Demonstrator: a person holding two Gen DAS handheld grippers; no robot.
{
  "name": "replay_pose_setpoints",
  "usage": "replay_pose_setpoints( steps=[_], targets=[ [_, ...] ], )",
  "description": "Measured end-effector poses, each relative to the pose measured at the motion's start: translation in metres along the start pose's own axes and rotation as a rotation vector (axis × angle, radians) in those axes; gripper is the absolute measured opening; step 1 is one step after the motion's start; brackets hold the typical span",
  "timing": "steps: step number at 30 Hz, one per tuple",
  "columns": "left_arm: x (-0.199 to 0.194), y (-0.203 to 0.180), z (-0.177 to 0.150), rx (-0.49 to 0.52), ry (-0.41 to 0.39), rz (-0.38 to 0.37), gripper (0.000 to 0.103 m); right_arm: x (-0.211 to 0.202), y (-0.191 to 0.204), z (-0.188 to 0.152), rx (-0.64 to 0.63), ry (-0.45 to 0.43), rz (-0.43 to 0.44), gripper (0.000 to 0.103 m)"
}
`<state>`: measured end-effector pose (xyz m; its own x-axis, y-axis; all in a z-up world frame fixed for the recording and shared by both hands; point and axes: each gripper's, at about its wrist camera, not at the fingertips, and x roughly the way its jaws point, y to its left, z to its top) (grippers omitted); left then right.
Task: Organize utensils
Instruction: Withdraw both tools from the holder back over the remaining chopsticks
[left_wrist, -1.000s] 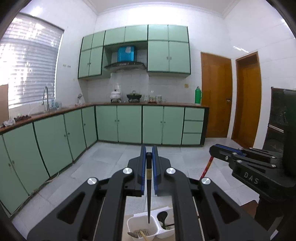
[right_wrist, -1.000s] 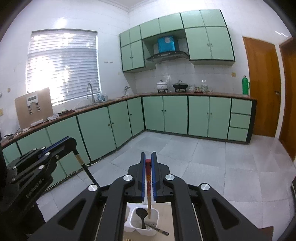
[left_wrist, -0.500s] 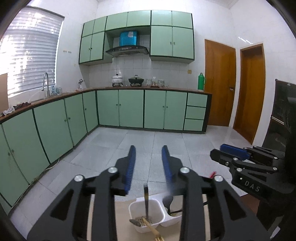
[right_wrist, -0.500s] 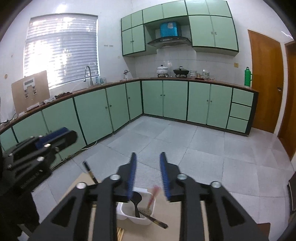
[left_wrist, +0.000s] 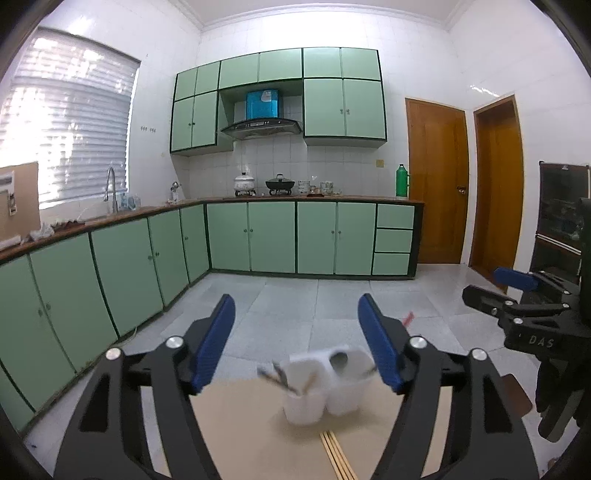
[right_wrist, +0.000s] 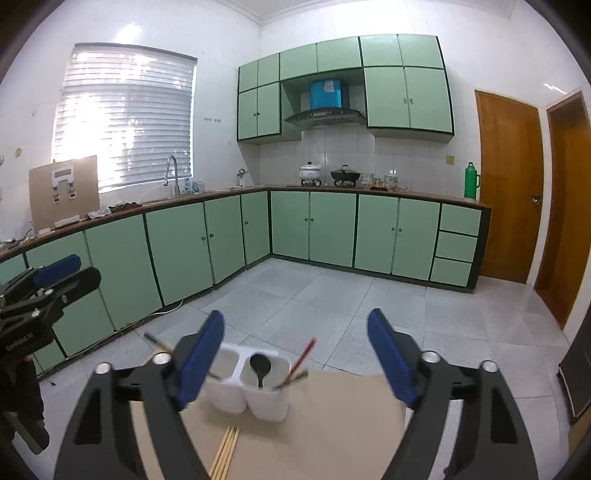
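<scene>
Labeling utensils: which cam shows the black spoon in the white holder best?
Right wrist view: the black spoon stands sharp in the right compartment of the white holder, bowl up. Left wrist view is motion-blurred; there the spoon is only a dark smudge above the holder's rim.

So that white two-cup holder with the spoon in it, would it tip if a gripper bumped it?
Probably fairly easily. The white holder looks like thin plastic, so likely light. The black spoon and red chopstick lean out above its rim, raising the weight. Its two joined cups give a wider base, which should help somewhat.
</scene>
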<state>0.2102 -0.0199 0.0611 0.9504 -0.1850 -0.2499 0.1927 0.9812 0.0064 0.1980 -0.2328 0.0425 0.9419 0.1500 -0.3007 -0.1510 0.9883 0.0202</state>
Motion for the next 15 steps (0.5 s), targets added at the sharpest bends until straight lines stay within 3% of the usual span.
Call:
replay_pose_setpoints(
  steps=[7,15],
  targets=[
    [-0.035,0.004,-0.079,-0.038,0.114,0.013,0.074,-0.034,0.006,-0.062,0.047,0.058,-0.002,0.087],
    [-0.045,0.018,-0.177,-0.02,0.343,0.065,0.074,-0.039,0.019,-0.146,0.095,0.218,-0.005,0.087]
  ],
)
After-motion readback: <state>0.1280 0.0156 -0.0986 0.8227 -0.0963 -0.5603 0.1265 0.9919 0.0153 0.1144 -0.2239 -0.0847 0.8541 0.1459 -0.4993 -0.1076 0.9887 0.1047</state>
